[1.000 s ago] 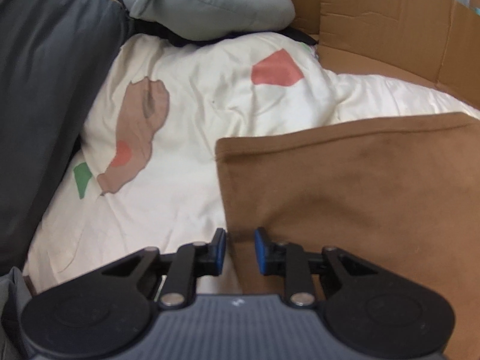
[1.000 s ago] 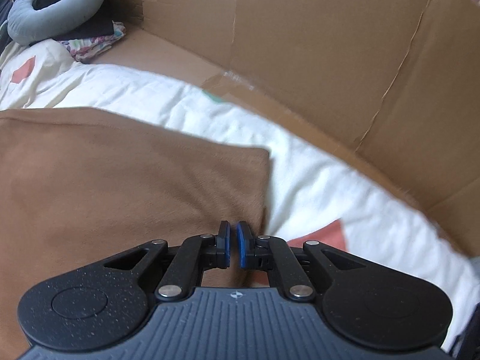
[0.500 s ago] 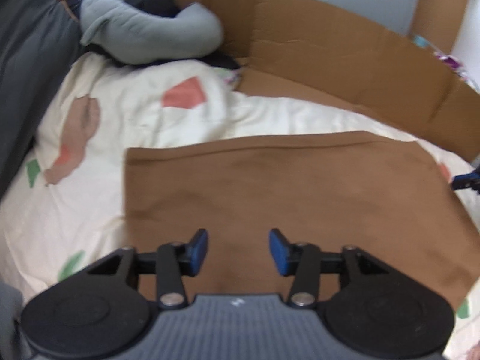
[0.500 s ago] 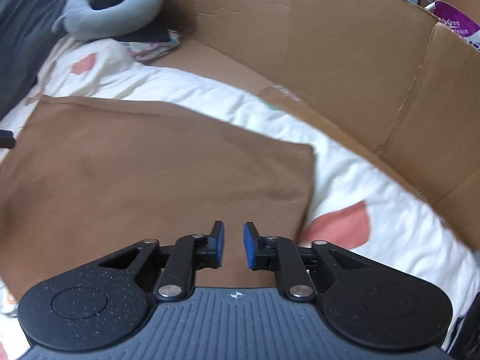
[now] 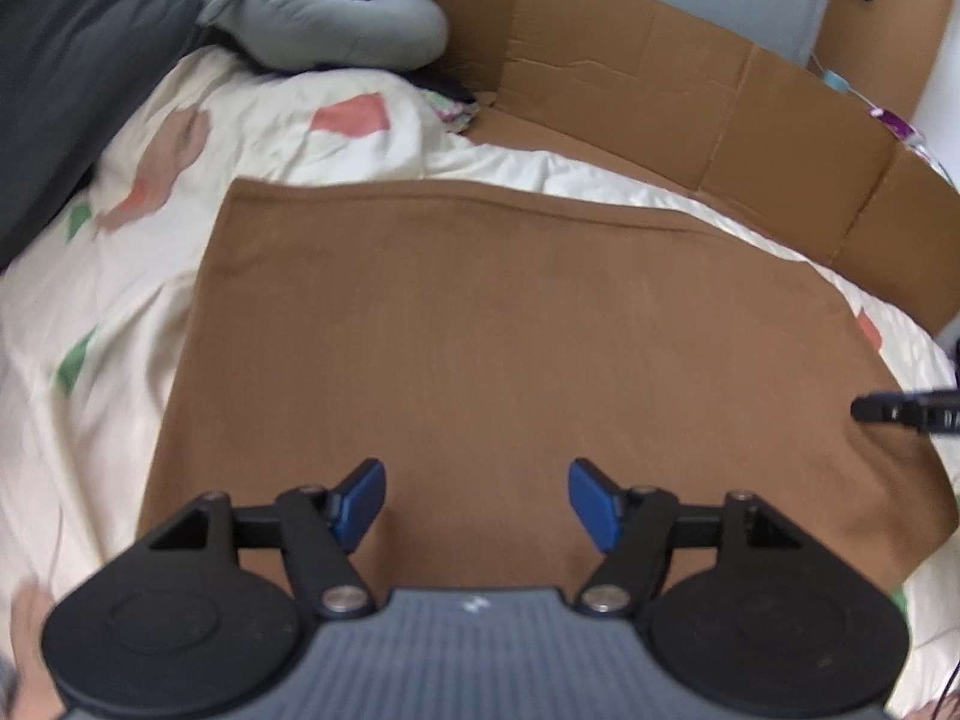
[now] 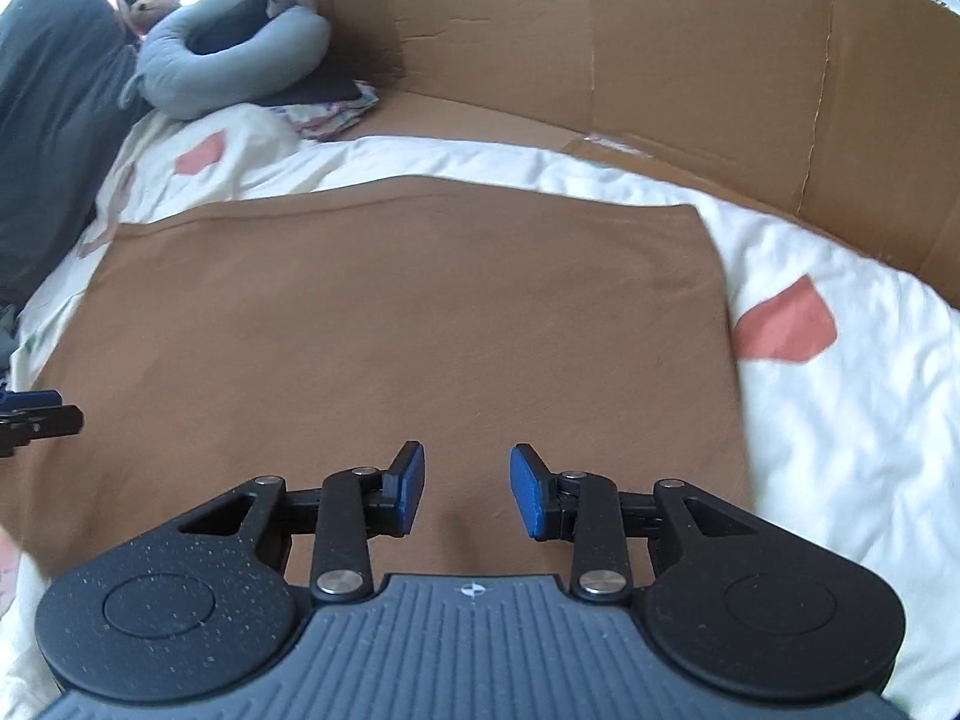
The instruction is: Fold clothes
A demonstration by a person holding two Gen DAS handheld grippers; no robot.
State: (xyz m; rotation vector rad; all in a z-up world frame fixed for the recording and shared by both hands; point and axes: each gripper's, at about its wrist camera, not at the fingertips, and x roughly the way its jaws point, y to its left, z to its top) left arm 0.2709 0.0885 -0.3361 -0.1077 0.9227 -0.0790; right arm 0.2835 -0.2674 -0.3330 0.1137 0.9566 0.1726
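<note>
A brown garment [image 5: 480, 348] [image 6: 396, 324] lies flat as a folded rectangle on a cream bedspread [image 5: 102, 312] [image 6: 852, 420]. My left gripper [image 5: 477, 504] hangs above its near half, jaws opening, nothing between the blue pads. My right gripper [image 6: 467, 489] hovers over the near part of the same cloth, jaws also opening and holding nothing. The right gripper's finger [image 5: 900, 408] pokes in at the right edge of the left wrist view. A black piece of the left gripper [image 6: 36, 420] shows at the left edge of the right wrist view.
A brown cardboard wall [image 5: 690, 90] [image 6: 660, 48] stands along the far side of the bed. A grey curved pillow [image 5: 324, 18] [image 6: 228, 72] lies at the far left corner, beside a dark grey cushion [image 5: 60, 78] [image 6: 48, 120]. The bedspread has red, green and tan patches.
Both grippers went from nearly shut at the brown cloth's two near corners to apart, and both pulled back, so that the whole folded rectangle now shows.
</note>
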